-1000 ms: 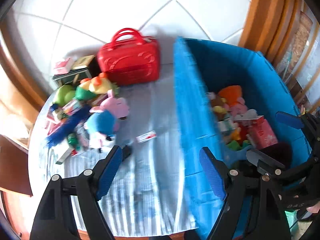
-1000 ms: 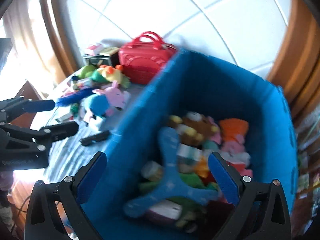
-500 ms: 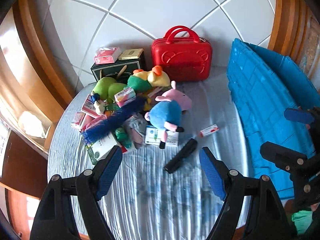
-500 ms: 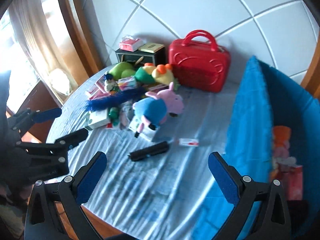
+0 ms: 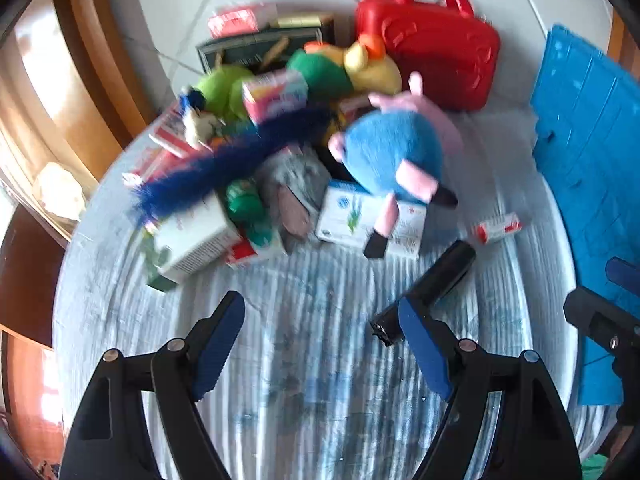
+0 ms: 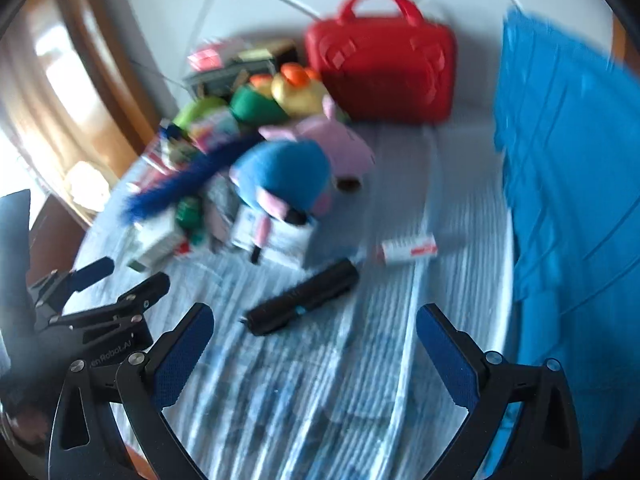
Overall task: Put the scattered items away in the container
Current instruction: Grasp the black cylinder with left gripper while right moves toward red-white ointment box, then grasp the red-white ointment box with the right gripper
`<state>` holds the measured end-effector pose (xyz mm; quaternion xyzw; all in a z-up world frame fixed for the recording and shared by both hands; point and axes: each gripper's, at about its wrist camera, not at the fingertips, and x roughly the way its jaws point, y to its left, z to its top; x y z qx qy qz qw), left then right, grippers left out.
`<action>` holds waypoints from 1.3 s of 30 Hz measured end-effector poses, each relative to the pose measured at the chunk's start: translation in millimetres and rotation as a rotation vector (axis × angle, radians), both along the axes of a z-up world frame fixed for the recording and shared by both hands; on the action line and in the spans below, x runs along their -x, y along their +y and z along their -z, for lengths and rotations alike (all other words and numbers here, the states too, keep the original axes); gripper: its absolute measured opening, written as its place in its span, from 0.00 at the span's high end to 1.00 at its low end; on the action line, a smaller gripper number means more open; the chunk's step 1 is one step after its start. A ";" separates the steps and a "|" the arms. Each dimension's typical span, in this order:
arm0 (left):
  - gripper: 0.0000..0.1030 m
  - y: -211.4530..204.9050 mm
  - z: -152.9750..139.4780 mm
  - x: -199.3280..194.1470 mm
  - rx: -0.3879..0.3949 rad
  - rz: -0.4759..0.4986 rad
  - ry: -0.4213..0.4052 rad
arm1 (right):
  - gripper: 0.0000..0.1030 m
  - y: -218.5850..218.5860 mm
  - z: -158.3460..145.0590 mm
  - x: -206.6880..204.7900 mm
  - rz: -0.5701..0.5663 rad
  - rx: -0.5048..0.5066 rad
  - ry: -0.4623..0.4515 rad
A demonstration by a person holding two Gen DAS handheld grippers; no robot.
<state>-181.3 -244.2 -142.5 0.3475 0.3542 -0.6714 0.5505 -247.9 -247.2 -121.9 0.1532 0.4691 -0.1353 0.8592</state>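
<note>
Both claws wide open, empty: left claw (image 5: 320, 344), right claw (image 6: 316, 348). Black cylindrical tube (image 6: 302, 298) lies on striped cloth tabletop (image 5: 312, 380), 12 o'clock of right claw, blue fabric container (image 6: 568, 200) at 2 o'clock. Looks light, rigid, may roll; pinch mid-barrel across its width.

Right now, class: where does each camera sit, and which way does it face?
Left wrist: on the left hand-held gripper, facing down at the toy pile; right hand-held gripper at the right edge.
Right wrist: on the right hand-held gripper, facing down at the black cylinder; left gripper at left.
Shared: red case, blue container.
</note>
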 end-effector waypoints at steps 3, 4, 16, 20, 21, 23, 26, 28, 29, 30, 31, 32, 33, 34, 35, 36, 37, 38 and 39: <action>0.23 -3.3 23.9 21.6 -0.008 0.033 0.005 | 0.00 -19.1 31.1 -3.0 0.043 -0.006 0.029; 0.23 -4.3 32.2 28.9 -0.009 0.046 0.014 | 0.00 -25.8 42.5 -3.6 0.063 0.000 0.046; 0.38 -37.4 103.9 97.8 -0.028 0.175 0.094 | 0.22 -73.3 108.4 -3.0 0.168 0.026 0.043; 0.54 -46.7 106.5 90.8 0.010 0.096 0.137 | 0.32 -79.9 116.9 -9.9 0.171 0.053 0.027; 0.58 -51.1 105.9 88.1 0.010 0.070 0.160 | 0.32 -81.5 118.5 -12.4 0.174 0.058 0.019; 0.59 -58.4 105.0 87.8 0.007 0.045 0.188 | 0.32 -85.6 119.2 -19.0 0.180 0.075 -0.002; 0.59 -64.4 103.3 98.5 0.028 0.056 0.158 | 0.25 -94.1 120.0 -30.6 0.188 0.084 -0.025; 0.58 -66.6 102.3 104.5 0.040 0.063 0.141 | 0.17 -99.0 122.1 -40.3 0.194 0.105 -0.021; 0.58 -68.0 101.8 107.0 0.045 0.071 0.134 | 0.15 -101.0 122.6 -44.4 0.195 0.120 -0.022; 0.59 -69.6 102.0 107.6 0.046 0.075 0.131 | 0.15 -102.7 122.3 -47.5 0.199 0.130 -0.024; 0.59 -71.3 102.3 107.1 0.048 0.076 0.131 | 0.15 -105.5 121.9 -50.2 0.208 0.137 -0.027; 0.58 -72.5 101.8 107.1 0.048 0.076 0.132 | 0.15 -109.3 121.4 -52.0 0.220 0.141 -0.034; 0.58 -73.5 101.8 107.4 0.048 0.076 0.132 | 0.15 -113.3 120.4 -52.0 0.236 0.144 -0.041; 0.58 -73.8 101.5 107.7 0.048 0.075 0.134 | 0.15 -118.9 119.3 -50.9 0.266 0.148 -0.048; 0.58 -74.0 101.1 108.1 0.049 0.076 0.135 | 0.16 -125.8 118.3 -49.1 0.299 0.145 -0.058; 0.58 -74.0 100.8 108.9 0.051 0.078 0.131 | 0.19 -131.5 118.2 -48.4 0.324 0.142 -0.058; 0.58 -73.7 100.5 110.3 0.053 0.081 0.125 | 0.22 -136.9 119.3 -49.5 0.343 0.146 -0.041; 0.58 -73.4 101.5 110.4 0.055 0.084 0.119 | 0.29 -141.3 121.4 -51.3 0.355 0.152 -0.021; 0.58 -73.2 103.9 108.8 0.055 0.082 0.119 | 0.34 -144.9 125.3 -53.4 0.363 0.157 0.007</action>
